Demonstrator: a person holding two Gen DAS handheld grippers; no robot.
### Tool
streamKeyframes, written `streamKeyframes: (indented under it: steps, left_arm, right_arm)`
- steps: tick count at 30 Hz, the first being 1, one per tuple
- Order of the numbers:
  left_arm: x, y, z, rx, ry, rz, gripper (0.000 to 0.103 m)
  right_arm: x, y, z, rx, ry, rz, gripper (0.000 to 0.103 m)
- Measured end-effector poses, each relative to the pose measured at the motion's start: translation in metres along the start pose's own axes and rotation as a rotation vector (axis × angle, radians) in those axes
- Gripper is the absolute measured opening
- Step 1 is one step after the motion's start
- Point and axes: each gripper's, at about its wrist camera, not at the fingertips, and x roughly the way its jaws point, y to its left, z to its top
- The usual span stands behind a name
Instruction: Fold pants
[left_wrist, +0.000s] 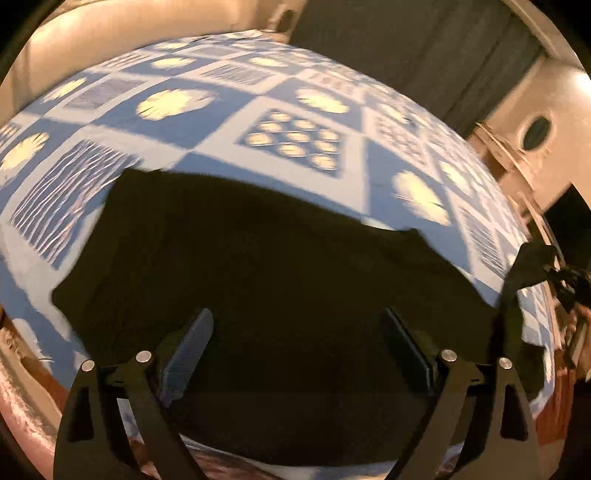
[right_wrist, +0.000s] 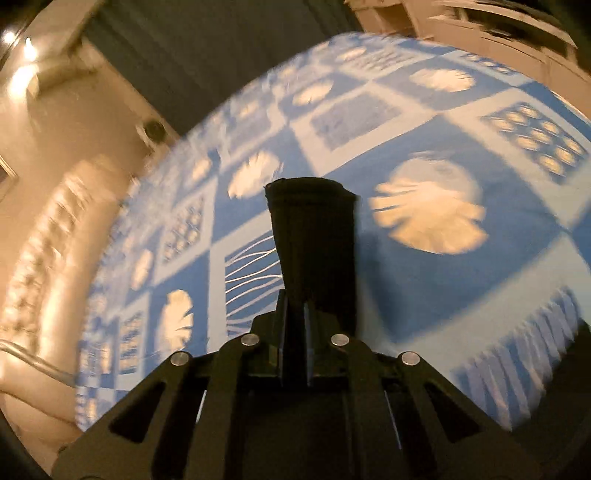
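Right wrist view: my right hand-held gripper (right_wrist: 294, 332) pinches the black pants (right_wrist: 314, 236) at centre frame, while my left hand-held gripper (left_wrist: 295, 354) hangs released over them.

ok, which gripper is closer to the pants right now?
Right. The right gripper is shut on a bunched strip of the pants; the left gripper is open, poised over the spread cloth with nothing between its fingers.
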Motion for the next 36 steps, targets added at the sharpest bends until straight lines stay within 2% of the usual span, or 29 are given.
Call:
streamKeyframes:
  steps: [2, 5, 10, 13, 18, 24, 27, 29, 31, 33, 36]
  left_arm:
    - [0.001, -0.023, -0.004, 0.035, 0.014, -0.041, 0.091]
    - [0.008, -0.066, -0.017, 0.074, 0.053, -0.129, 0.091]
    - [0.024, -0.122, -0.041, 0.106, 0.102, -0.206, 0.091]
    - [0.035, -0.151, -0.057, 0.120, 0.141, -0.237, 0.091]
    - [0.049, -0.180, -0.079, 0.121, 0.199, -0.263, 0.091]
    - [0.054, -0.189, -0.089, 0.117, 0.215, -0.254, 0.091]
    - [0.053, -0.187, -0.088, 0.127, 0.187, -0.240, 0.091]
    - [0.051, -0.183, -0.085, 0.141, 0.152, -0.223, 0.091]
    - [0.049, -0.179, -0.083, 0.142, 0.129, -0.213, 0.091]
    - [0.049, -0.174, -0.080, 0.131, 0.127, -0.206, 0.091]
    - [0.049, -0.164, -0.080, 0.096, 0.140, -0.201, 0.091]
  right_arm:
    - [-0.038, -0.028, -0.012, 0.036, -0.026, 0.032, 0.007]
    - [-0.087, -0.074, -0.032, 0.075, -0.063, 0.017, 0.007]
    - [-0.131, -0.147, -0.072, 0.182, -0.073, -0.002, 0.007]
    - [-0.142, -0.178, -0.091, 0.244, -0.058, 0.015, 0.007]
    - [-0.130, -0.219, -0.124, 0.359, -0.007, 0.046, 0.007]
    - [-0.122, -0.242, -0.142, 0.461, 0.003, 0.113, 0.009]
    - [-0.131, -0.248, -0.144, 0.501, -0.032, 0.141, 0.019]
    - [-0.141, -0.255, -0.145, 0.525, -0.074, 0.117, 0.038]
    - [-0.144, -0.265, -0.146, 0.564, -0.100, 0.103, 0.043]
    - [-0.142, -0.272, -0.144, 0.585, -0.114, 0.121, 0.044]
    - [-0.128, -0.274, -0.140, 0.595, -0.135, 0.187, 0.054]
